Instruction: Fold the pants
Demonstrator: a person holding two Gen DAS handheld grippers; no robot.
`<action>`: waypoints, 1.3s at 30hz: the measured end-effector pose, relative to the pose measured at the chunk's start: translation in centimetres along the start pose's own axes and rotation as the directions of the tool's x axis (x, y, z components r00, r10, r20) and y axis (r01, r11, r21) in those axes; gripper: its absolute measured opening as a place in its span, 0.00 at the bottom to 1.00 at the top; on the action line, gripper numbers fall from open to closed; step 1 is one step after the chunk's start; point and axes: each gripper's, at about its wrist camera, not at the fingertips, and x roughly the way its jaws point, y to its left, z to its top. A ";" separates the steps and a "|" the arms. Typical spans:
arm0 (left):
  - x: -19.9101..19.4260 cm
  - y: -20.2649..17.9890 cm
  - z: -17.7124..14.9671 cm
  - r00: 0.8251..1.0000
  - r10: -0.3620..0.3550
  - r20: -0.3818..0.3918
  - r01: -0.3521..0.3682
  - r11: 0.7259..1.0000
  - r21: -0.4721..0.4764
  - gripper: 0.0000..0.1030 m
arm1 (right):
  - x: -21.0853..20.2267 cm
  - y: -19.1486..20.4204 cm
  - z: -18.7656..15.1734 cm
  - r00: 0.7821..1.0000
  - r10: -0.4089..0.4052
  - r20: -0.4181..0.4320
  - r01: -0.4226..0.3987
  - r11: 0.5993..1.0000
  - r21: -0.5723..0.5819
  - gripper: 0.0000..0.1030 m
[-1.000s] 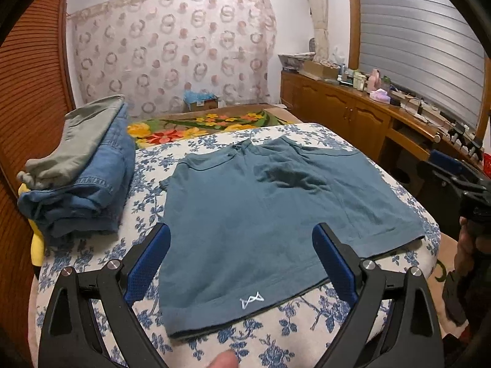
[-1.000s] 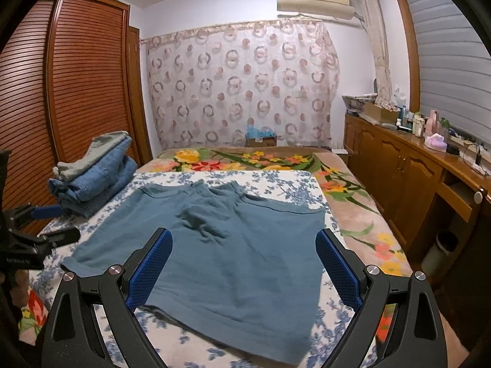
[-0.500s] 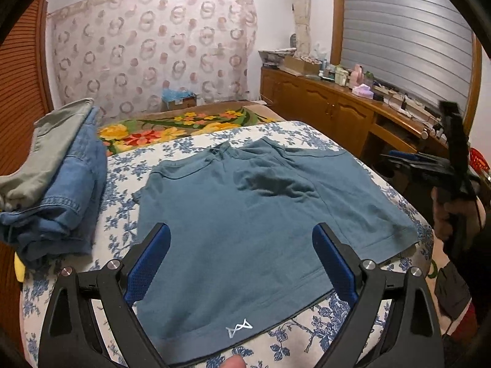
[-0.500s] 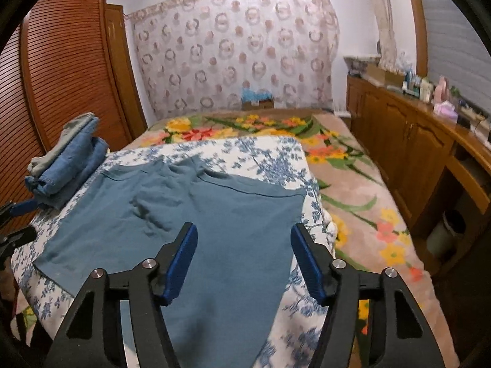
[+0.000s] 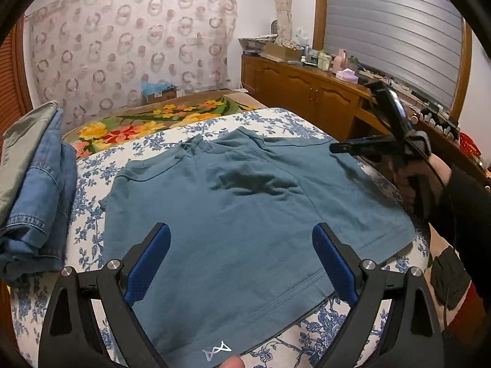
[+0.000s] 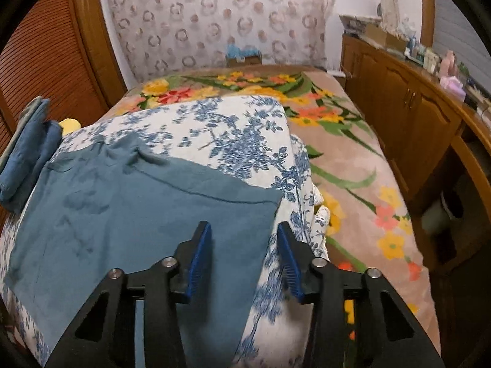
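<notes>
Teal-blue shorts [image 5: 245, 214] lie spread flat on the blue-flowered bedsheet [image 5: 276, 122]. They also show in the right wrist view [image 6: 138, 214]. My left gripper [image 5: 242, 263] is open and empty, hovering above the near leg hem. My right gripper [image 6: 245, 254] is partly open and empty, just above the shorts' right edge near the waistband corner [image 6: 273, 199]. The right gripper also shows in the left wrist view [image 5: 380, 144], held by a hand at the bed's right side.
A stack of folded jeans and grey-green cloth [image 5: 30, 184] sits on the bed's left side. A flowered blanket [image 6: 337, 153] covers the far and right part of the bed. A wooden cabinet [image 6: 414, 116] with bottles runs along the right wall. A louvred wardrobe [image 6: 52, 61] stands left.
My right gripper has moved in low over the shorts' right edge and its jaws have narrowed. My left gripper has shifted slightly forward over the hem and stays open.
</notes>
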 end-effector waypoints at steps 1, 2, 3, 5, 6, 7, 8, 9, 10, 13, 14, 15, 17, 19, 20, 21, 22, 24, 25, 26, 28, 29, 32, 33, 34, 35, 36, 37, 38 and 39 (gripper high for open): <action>0.1 0.0 -0.1 1.000 0.000 -0.003 0.000 1.000 -0.001 0.91 | 0.3 -0.2 0.1 1.000 -0.001 -0.002 0.001 1.000 0.003 0.40; 0.2 0.1 -0.2 1.000 -0.001 -0.008 0.001 1.000 -0.003 0.91 | 0.1 -0.2 0.3 1.000 -0.013 0.007 0.013 1.000 0.000 0.39; 0.4 0.1 -0.3 1.000 -0.001 -0.013 0.001 1.000 -0.005 0.91 | -0.2 -0.1 0.6 1.000 -0.030 0.008 0.030 1.000 -0.004 0.38; 0.5 0.3 -0.6 1.000 0.004 -0.021 -0.004 1.000 -0.012 0.91 | -0.7 0.2 0.8 1.000 -0.027 0.009 0.027 1.000 -0.005 0.34; 0.6 0.5 -0.8 1.000 0.003 -0.024 -0.004 1.000 -0.016 0.91 | -0.9 0.4 0.9 1.000 -0.023 0.010 0.023 1.000 -0.011 0.32; 0.6 0.7 -0.9 1.000 0.003 -0.026 -0.004 1.000 -0.023 0.91 | -1.0 0.5 0.7 1.000 -0.020 0.011 0.020 1.000 -0.020 0.26; 0.6 0.9 -1.1 1.000 0.003 -0.028 -0.004 1.000 -0.030 0.91 | -1.3 0.8 0.7 1.000 -0.016 0.010 0.016 0.999 -0.031 0.21; 0.7 1.1 -1.2 1.000 0.003 -0.031 -0.004 0.999 -0.035 0.91 | -1.3 1.0 0.6 1.000 -0.008 0.009 0.009 0.999 -0.044 0.18; 0.9 1.4 -1.4 0.999 0.004 -0.033 -0.005 0.999 -0.040 0.91 | -1.5 0.8 0.3 1.000 -0.005 0.009 0.005 0.999 -0.052 0.13; 0.9 2.0 -1.7 0.999 0.009 -0.040 -0.011 0.998 -0.054 0.91 | -2.1 0.5 0.1 1.000 -0.011 0.023 0.013 0.998 -0.063 0.03; 0.9 2.2 -1.8 0.999 0.011 -0.040 -0.014 0.998 -0.058 0.91 | -2.0 0.0 0.4 0.999 -0.027 0.036 0.030 0.998 -0.058 0.02; 0.9 2.3 -1.9 0.999 0.011 -0.037 -0.013 0.998 -0.062 0.91 | -2.2 -0.6 0.5 0.996 -0.069 0.048 0.071 0.997 -0.041 0.02; 0.7 2.7 -2.2 1.000 0.002 -0.020 -0.004 0.997 -0.073 0.91 | -2.4 -1.5 0.8 0.991 -0.118 0.064 0.119 0.993 -0.008 0.01; 0.6 3.1 -2.4 1.000 0.003 -0.017 -0.005 0.996 -0.087 0.91 | -2.8 -1.7 0.5 0.988 -0.136 0.068 0.137 0.991 -0.005 0.01; 0.5 3.2 -2.6 1.000 0.003 -0.017 -0.005 0.996 -0.092 0.91 | -2.9 -1.5 0.3 0.988 -0.141 0.065 0.142 0.990 -0.007 0.01; 0.5 3.4 -2.8 1.000 0.002 -0.017 -0.004 0.995 -0.097 0.91 | -3.0 -1.3 0.2 0.988 -0.141 0.057 0.142 0.990 -0.009 0.01; 0.6 3.6 -2.9 1.000 0.002 -0.020 -0.004 0.995 -0.103 0.91 | -3.2 -1.3 0.0 0.989 -0.142 0.051 0.143 0.990 -0.006 0.01; 0.7 4.3 -3.2 1.000 0.002 -0.030 -0.005 0.992 -0.124 0.91 | -3.8 -1.1 0.2 0.988 -0.143 0.060 0.143 0.990 -0.001 0.01; 0.8 4.6 -3.2 0.999 0.011 -0.036 -0.016 0.991 -0.132 0.91 | -4.3 -0.9 0.3 0.987 -0.144 0.067 0.144 0.990 -0.002 0.05; 0.8 4.8 -3.4 0.999 0.030 -0.042 -0.036 0.990 -0.135 0.91 | -4.7 -1.0 0.3 0.987 -0.143 0.077 0.144 0.990 -0.003 0.08; 0.8 5.2 -3.6 0.997 0.064 -0.051 -0.070 0.990 -0.125 0.91 | -5.7 -0.3 0.2 0.985 -0.139 0.102 0.142 0.990 -0.018 0.16; 0.7 5.4 -3.8 0.996 0.074 -0.053 -0.080 0.990 -0.119 0.91 | -5.4 0.2 0.2 0.983 -0.139 0.117 0.142 0.989 -0.025 0.23; 0.3 6.2 -4.3 0.993 0.096 -0.073 -0.105 0.988 -0.117 0.91 | -7.0 1.5 -1.1 0.981 -0.113 0.155 0.122 0.992 -0.044 0.35; 0.2 6.4 -4.4 0.993 0.094 -0.078 -0.103 0.987 -0.121 0.91 | -7.1 2.1 -1.3 0.982 -0.101 0.158 0.110 0.993 -0.052 0.37; 0.0 6.6 -4.6 0.992 0.091 -0.082 -0.101 0.987 -0.129 0.91 | -7.5 2.7 -1.9 0.983 -0.088 0.161 0.099 0.993 -0.061 0.39; -0.3 6.9 -4.8 0.993 0.089 -0.083 -0.101 0.985 -0.140 0.91 | -7.7 3.1 -2.3 0.984 -0.074 0.164 0.087 0.994 -0.071 0.40; -0.6 7.2 -5.0 0.993 0.089 -0.080 -0.101 0.984 -0.147 0.91 | -8.3 3.8 -3.1 0.984 -0.051 0.171 0.067 0.994 -0.087 0.40; -1.0 7.4 -5.2 0.993 0.093 -0.072 -0.103 0.983 -0.153 0.91 | -8.6 4.5 -3.5 0.984 -0.036 0.176 0.054 0.994 -0.097 0.42; -1.3 7.6 -5.4 0.993 0.095 -0.067 -0.104 0.983 -0.154 0.91 | -8.9 5.0 -4.0 0.984 -0.023 0.179 0.043 0.993 -0.106 0.45; -1.6 7.8 -5.7 0.993 0.095 -0.063 -0.104 0.982 -0.155 0.91 | -9.4 5.6 -4.7 0.984 -0.009 0.178 0.030 0.993 -0.115 0.47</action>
